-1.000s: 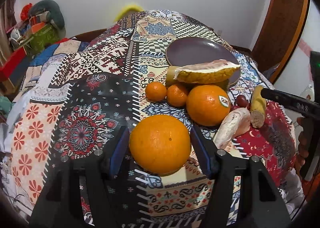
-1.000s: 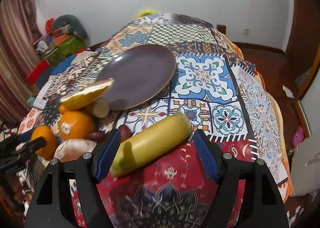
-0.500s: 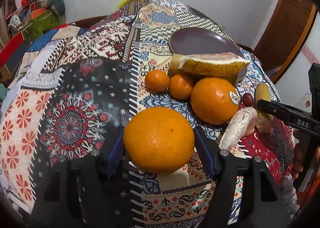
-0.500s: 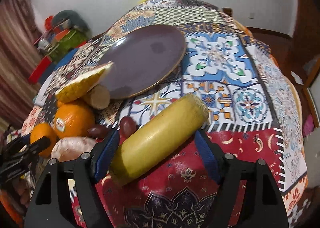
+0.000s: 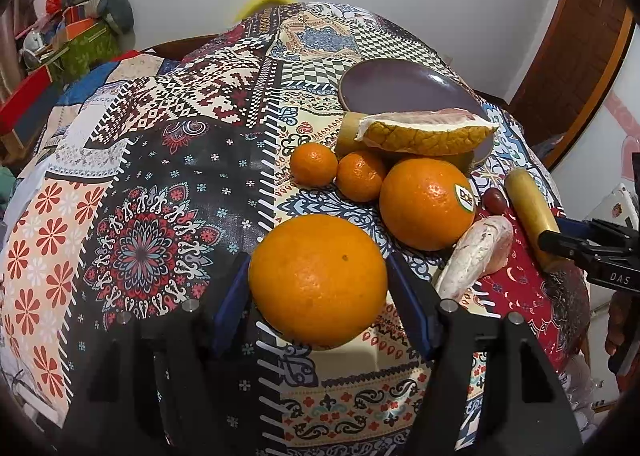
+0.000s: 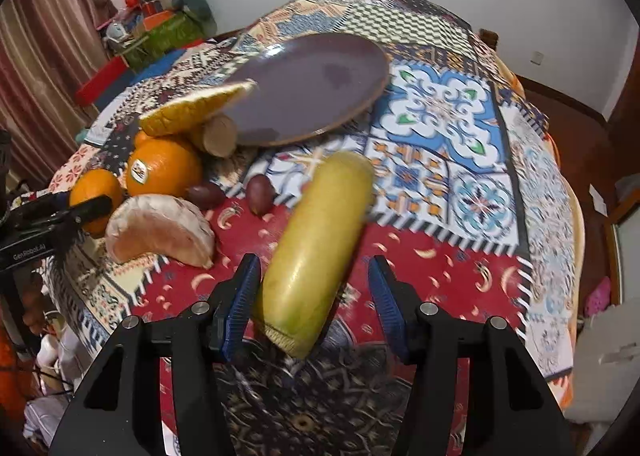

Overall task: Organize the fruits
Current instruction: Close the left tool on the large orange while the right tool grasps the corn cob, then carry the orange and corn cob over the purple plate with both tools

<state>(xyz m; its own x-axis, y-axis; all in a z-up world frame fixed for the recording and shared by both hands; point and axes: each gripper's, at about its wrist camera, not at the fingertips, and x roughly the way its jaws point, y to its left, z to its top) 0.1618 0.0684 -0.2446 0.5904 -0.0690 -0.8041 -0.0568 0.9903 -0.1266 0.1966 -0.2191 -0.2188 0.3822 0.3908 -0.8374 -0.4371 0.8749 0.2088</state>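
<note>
My left gripper [image 5: 318, 296] is shut on a large orange [image 5: 318, 280], held just above the patterned cloth. A stickered orange [image 5: 426, 202], two mandarins [image 5: 314, 164], a pomelo wedge [image 5: 424, 134] and a peeled pomelo segment [image 5: 476, 252] lie beyond it. My right gripper [image 6: 314, 288] is open around a yellow sugarcane piece [image 6: 320, 244]; the left pad touches it and the right pad stands apart. A purple plate [image 6: 308, 90] lies farther back, empty. Two dark red dates [image 6: 260, 188] lie beside the cane.
A second cane stub [image 6: 216, 134] lies under the pomelo wedge at the plate's rim. The table's right edge [image 6: 560, 256] drops to the floor. Clutter and boxes [image 6: 160, 28] stand at the back left. The left half of the cloth [image 5: 140, 216] is bare.
The left gripper with the orange has risen and shifted slightly toward the fruit pile. The cane between the right gripper's fingers has swung more upright and looks motion-blurred.
</note>
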